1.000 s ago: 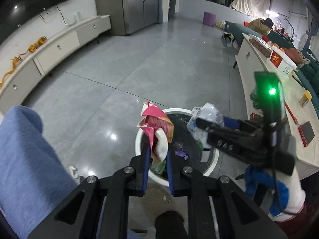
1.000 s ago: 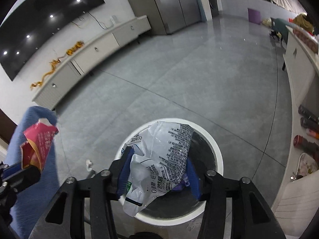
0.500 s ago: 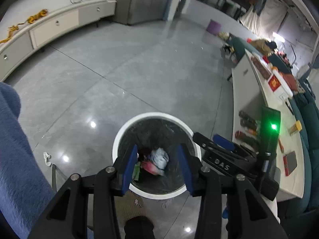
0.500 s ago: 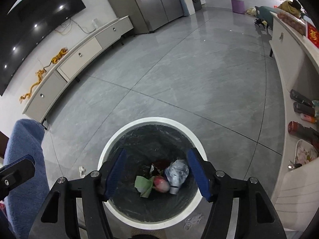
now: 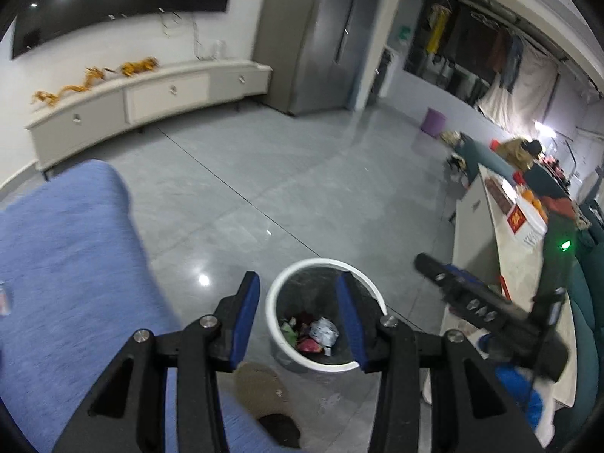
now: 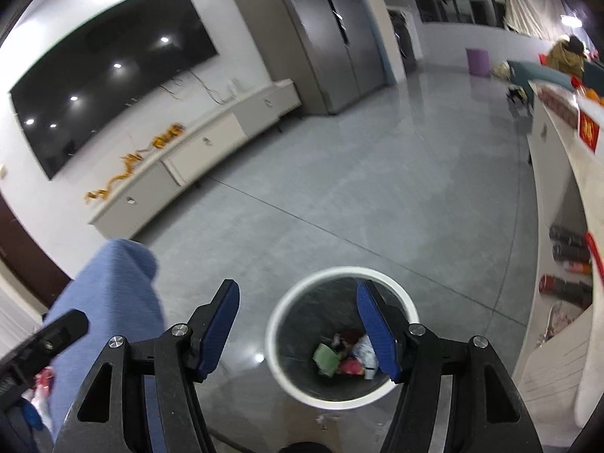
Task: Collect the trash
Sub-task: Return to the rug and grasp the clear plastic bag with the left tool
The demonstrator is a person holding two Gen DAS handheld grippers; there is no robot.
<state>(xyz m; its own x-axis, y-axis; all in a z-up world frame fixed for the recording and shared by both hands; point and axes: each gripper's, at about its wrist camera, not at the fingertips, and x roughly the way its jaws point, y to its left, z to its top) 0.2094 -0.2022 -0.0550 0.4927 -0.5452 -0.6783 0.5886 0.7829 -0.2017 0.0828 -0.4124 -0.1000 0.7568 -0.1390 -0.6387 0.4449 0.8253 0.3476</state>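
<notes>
A round white trash bin (image 5: 362,283) with a dark liner stands on the grey floor; it also shows in the right wrist view (image 6: 392,288). Crumpled trash (image 5: 313,334) lies at its bottom: a white wrapper, green and red pieces, also seen in the right wrist view (image 6: 345,355). My left gripper (image 5: 298,309) is open and empty, held high above the bin. My right gripper (image 6: 298,321) is open and empty, above the bin's left side. The right gripper's body (image 5: 487,313) shows at the right of the left wrist view.
A blue-covered seat (image 5: 64,264) lies at the left, also in the right wrist view (image 6: 109,302). A long white table (image 5: 502,234) with boxes and fruit runs along the right. A white low cabinet (image 6: 196,143) lines the far wall. A purple bin (image 5: 434,120) stands far back.
Both grippers opened and dropped the red-pink packet and the white bag into the bin. Both have since risen and pulled back; the bin looks smaller now.
</notes>
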